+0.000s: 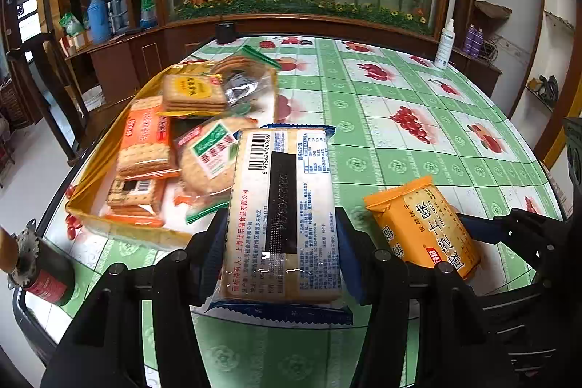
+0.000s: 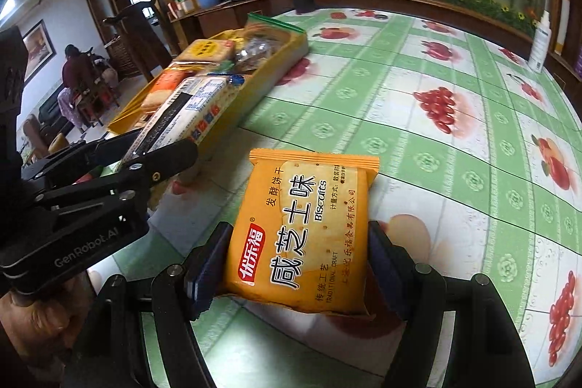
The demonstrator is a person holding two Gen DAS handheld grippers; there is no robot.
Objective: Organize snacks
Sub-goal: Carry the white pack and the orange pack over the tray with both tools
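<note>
My left gripper (image 1: 282,224) is shut on a blue-edged biscuit packet (image 1: 282,206), barcode side up, held above the table just right of a yellow tray (image 1: 94,217). The tray holds several biscuit packets (image 1: 145,148). My right gripper (image 2: 300,239) is shut on an orange biscuit packet (image 2: 298,235), held over the table. The orange packet also shows in the left wrist view (image 1: 425,228), to the right of the blue-edged packet. The left gripper and its packet (image 2: 182,119) show in the right wrist view, near the tray (image 2: 283,60).
The table has a green checked cloth with fruit prints (image 1: 400,119). A dark bottle (image 1: 40,275) stands at the near left edge. A white spray bottle (image 1: 445,46) and a black cup (image 1: 225,31) stand at the far edge. A wooden cabinet lies beyond.
</note>
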